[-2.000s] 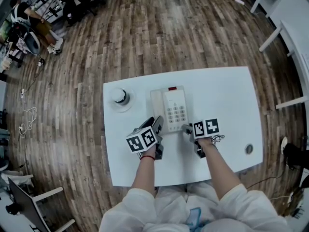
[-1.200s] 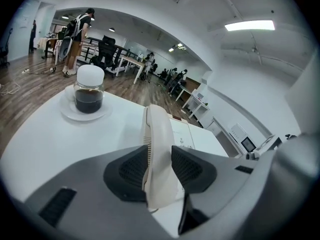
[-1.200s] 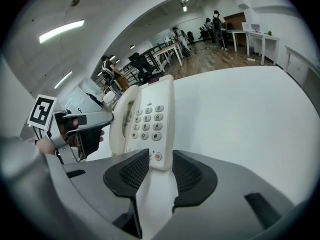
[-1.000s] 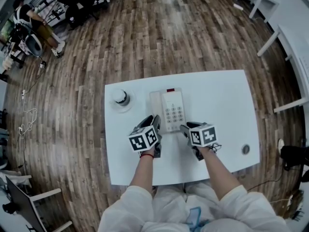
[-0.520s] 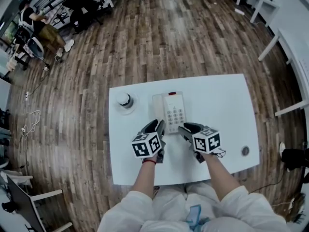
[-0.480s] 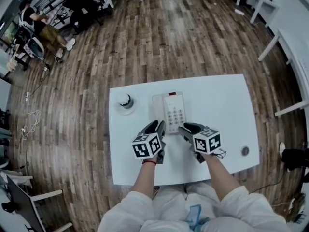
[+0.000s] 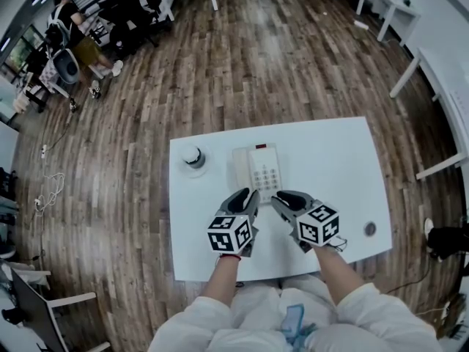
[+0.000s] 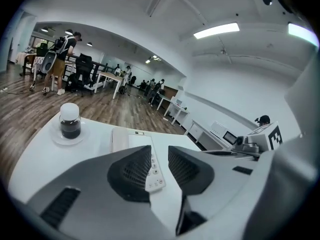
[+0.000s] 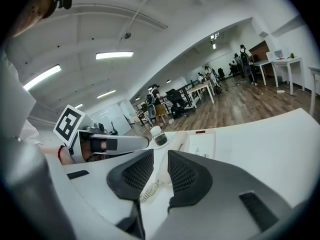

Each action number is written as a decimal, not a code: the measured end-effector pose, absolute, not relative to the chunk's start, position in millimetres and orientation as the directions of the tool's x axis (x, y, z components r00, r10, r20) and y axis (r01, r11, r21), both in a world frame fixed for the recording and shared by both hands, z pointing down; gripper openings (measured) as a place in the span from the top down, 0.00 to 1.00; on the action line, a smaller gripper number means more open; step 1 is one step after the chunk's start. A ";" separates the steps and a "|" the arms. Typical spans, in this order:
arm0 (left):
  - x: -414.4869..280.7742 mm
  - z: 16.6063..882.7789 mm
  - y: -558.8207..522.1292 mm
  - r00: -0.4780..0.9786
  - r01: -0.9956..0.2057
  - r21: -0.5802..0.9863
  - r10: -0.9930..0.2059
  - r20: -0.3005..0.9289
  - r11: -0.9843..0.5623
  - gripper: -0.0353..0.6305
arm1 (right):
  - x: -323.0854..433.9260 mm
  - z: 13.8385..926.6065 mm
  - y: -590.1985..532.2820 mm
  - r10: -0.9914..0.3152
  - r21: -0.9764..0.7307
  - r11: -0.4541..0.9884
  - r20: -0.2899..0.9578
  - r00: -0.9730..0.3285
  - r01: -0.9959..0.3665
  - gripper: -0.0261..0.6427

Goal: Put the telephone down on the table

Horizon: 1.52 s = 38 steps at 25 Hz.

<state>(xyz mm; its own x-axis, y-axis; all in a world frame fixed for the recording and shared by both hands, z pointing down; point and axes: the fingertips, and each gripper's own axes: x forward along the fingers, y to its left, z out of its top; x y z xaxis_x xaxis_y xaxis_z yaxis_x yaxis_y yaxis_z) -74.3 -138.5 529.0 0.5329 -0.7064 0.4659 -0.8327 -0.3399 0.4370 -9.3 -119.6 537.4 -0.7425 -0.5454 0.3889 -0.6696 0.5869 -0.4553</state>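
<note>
Phone lies flat on desk, centre-far; set-down looks done. Left tool narrow, empty. Right tool jaws just been closing, now narrow, nothing between. Both sit near of the phone, not touching it. Next move, probably: withdraw clear.

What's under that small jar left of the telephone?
A round white saucer sits under the jar, its rim showing all round, and the saucer rests on the table. The saucer's middle is covered by the jar, so anything there can't be seen.
</note>
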 end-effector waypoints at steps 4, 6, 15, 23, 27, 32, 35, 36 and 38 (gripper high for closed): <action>-71.9 510.1 -130.1 0.554 -0.820 0.424 -0.719 0.420 -0.385 0.87 | -11.7 512.6 -111.7 -0.574 -0.402 0.635 0.325 -0.751 -0.659 0.85; -70.9 499.3 -123.9 0.568 -0.812 0.414 -0.720 0.399 -0.412 0.89 | -12.4 501.0 -105.0 -0.580 -0.379 0.655 0.303 -0.756 -0.654 0.86; -60.9 459.8 -86.9 0.653 -0.747 0.409 -0.696 0.299 -0.525 0.94 | -20.6 454.9 -70.1 -0.578 -0.338 0.720 0.190 -0.794 -0.606 0.88; -57.6 424.4 -58.2 0.692 -0.706 0.392 -0.692 0.206 -0.590 0.94 | -26.1 416.7 -41.2 -0.569 -0.306 0.763 0.102 -0.816 -0.570 0.89; -55.1 409.6 -52.0 0.708 -0.689 0.375 -0.686 0.166 -0.620 0.94 | -22.8 406.5 -31.8 -0.570 -0.292 0.771 0.080 -0.818 -0.566 0.89; -49.7 386.7 -41.7 0.728 -0.667 0.354 -0.675 0.121 -0.656 0.94 | -19.4 390.0 -23.1 -0.576 -0.266 0.781 0.046 -0.816 -0.565 0.89; -46.8 370.7 -33.4 0.742 -0.651 0.317 -0.666 0.076 -0.690 0.94 | -18.9 373.4 -17.8 -0.581 -0.242 0.787 0.021 -0.814 -0.568 0.89; -46.4 366.1 -30.9 0.746 -0.646 0.302 -0.663 0.059 -0.701 0.94 | -18.8 368.2 -16.7 -0.583 -0.233 0.789 0.011 -0.813 -0.569 0.89; -46.9 356.6 -28.1 0.754 -0.636 0.285 -0.657 0.031 -0.717 0.94 | -18.7 359.0 -16.4 -0.586 -0.214 0.793 -0.013 -0.810 -0.570 0.89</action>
